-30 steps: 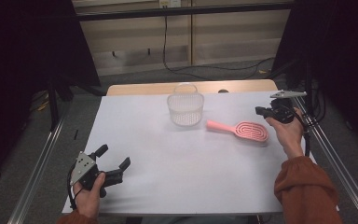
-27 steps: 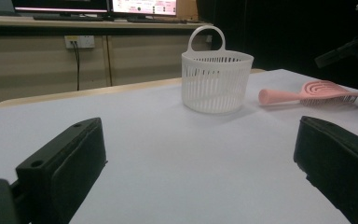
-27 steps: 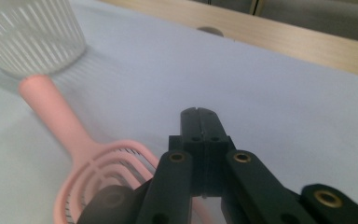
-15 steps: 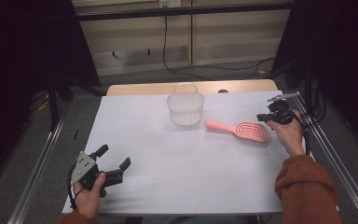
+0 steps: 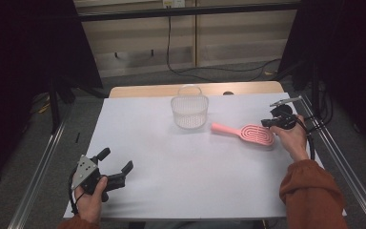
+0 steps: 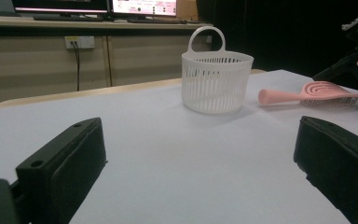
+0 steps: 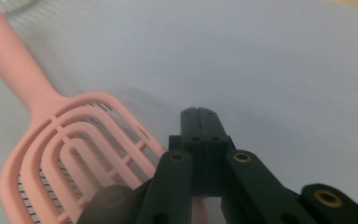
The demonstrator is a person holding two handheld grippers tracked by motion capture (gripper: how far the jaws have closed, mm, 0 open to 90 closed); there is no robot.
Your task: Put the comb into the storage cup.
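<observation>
- Right gripper: jaws pressed together, nothing between them, tips at the head end of the pink hairbrush.
- Hairbrush lies flat, just right of the white basket.
- Left gripper: jaws apart, near corner of the table.

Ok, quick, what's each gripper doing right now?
Left gripper: open, holding nothing.
Right gripper: shut, empty, beside the pink hairbrush.

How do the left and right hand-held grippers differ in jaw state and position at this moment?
The left hand-held gripper has its jaws spread wide with nothing between them; the right hand-held gripper has its jaws shut together, empty. The left sits near the front-left corner of the white table, far from the pink hairbrush; the right sits at the brush's head. Both are black and held in a hand.
</observation>
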